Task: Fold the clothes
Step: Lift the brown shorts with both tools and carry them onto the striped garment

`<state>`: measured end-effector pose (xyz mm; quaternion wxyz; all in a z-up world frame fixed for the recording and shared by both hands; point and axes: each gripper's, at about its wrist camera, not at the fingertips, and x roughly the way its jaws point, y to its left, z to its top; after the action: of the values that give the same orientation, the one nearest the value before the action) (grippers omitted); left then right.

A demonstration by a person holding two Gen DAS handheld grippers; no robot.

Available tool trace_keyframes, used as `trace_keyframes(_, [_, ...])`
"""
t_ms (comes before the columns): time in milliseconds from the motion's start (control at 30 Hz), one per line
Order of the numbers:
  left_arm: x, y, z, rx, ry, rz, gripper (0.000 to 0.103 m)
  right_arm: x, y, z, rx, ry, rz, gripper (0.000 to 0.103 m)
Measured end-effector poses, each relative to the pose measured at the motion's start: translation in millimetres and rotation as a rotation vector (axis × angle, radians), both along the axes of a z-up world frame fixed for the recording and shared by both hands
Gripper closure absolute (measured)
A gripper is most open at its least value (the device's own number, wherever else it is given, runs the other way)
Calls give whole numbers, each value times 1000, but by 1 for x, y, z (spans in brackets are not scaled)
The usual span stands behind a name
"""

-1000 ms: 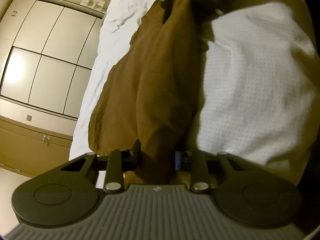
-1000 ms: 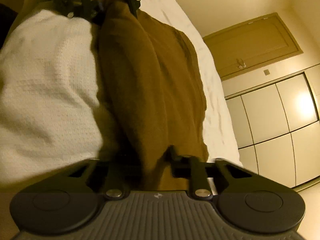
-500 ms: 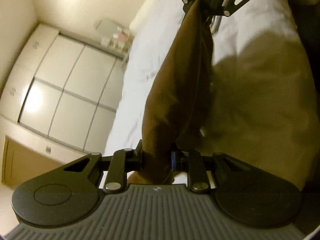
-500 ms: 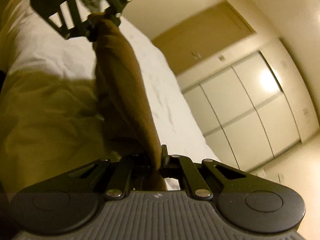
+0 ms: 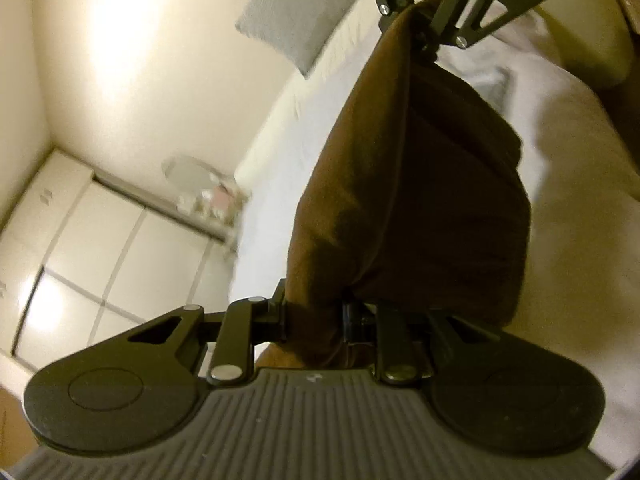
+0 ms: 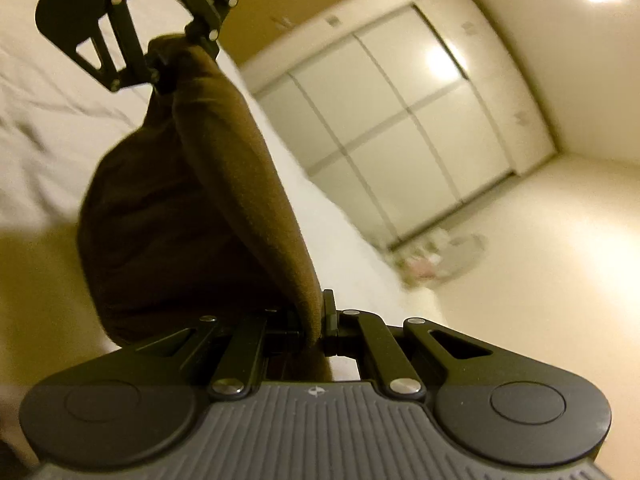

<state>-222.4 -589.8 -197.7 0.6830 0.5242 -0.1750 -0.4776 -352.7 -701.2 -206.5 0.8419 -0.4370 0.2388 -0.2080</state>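
Both the left gripper (image 5: 314, 316) and right gripper (image 6: 316, 320) clench a brown garment (image 5: 400, 200) above a white-sheeted bed (image 5: 560, 160), wardrobe doors (image 6: 400, 132) behind.

warm dim light, blurred fisheye edges

garment (image 5: 400, 200) between both grippers | above bed (image 5: 560, 184) (pillow (image 5: 296, 20) behind)

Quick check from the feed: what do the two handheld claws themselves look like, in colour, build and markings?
Both match: the left claw and the right claw have matte black linkage bars with silver pivot screws, two round black discs, and a grey ribbed base with a small logo. No cables, hands or sleeves show.
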Motion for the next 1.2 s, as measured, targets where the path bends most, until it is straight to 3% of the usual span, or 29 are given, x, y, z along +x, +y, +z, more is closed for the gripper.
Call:
trace_keyframes(133, [4, -77, 19, -110, -35, -60, 83, 9, -68, 24, -133, -117, -120, 101])
trace_keyframes(233, [8, -123, 9, -155, 15, -97, 83, 10, -103, 15, -169, -177, -173, 100])
trace_keyframes(300, [13, -149, -26, -90, 70, -101, 83, 11, -120, -13, -102, -139, -189, 100])
trace_keyframes(400, [16, -177, -101, 92, 117, -99, 80, 14, -136, -85, -18, 24, -193, 102])
trace_keyframes(467, [13, -183, -139, 188, 123, -108, 79, 13, -140, -130, 16, 133, -190, 103])
trace_keyframes(533, [9, -183, -157, 201, 111, -112, 78, 8, -137, -154, 37, 173, -187, 98])
trace_keyframes(567, [7, -183, -161, 193, 101, -112, 76, 4, -133, -159, 38, 170, -186, 96])
trace_keyframes(633, [13, -180, -163, 183, 83, -103, 72, -4, -129, -159, 41, 157, -201, 77])
trace_keyframes(733, [17, -174, -173, 153, 31, -94, 64, -26, -126, -151, 43, 122, -222, 70])
trace_keyframes(833, [17, -164, -180, 143, -11, -101, 65, -26, -112, -165, 32, 125, -226, 71])
trace_keyframes(867, [14, -166, -181, 150, -29, -107, 73, -29, -112, -167, 27, 136, -226, 72])
trace_keyframes(933, [10, -171, -184, 163, -60, -118, 81, -28, -112, -171, 25, 157, -226, 89])
trace_keyframes(1000, [12, -172, -185, 172, -64, -125, 84, -21, -117, -175, 27, 177, -222, 96])
trace_keyframes(1200, [16, -148, -190, 175, -21, -114, 85, -23, -112, -162, 89, 128, -213, 97])
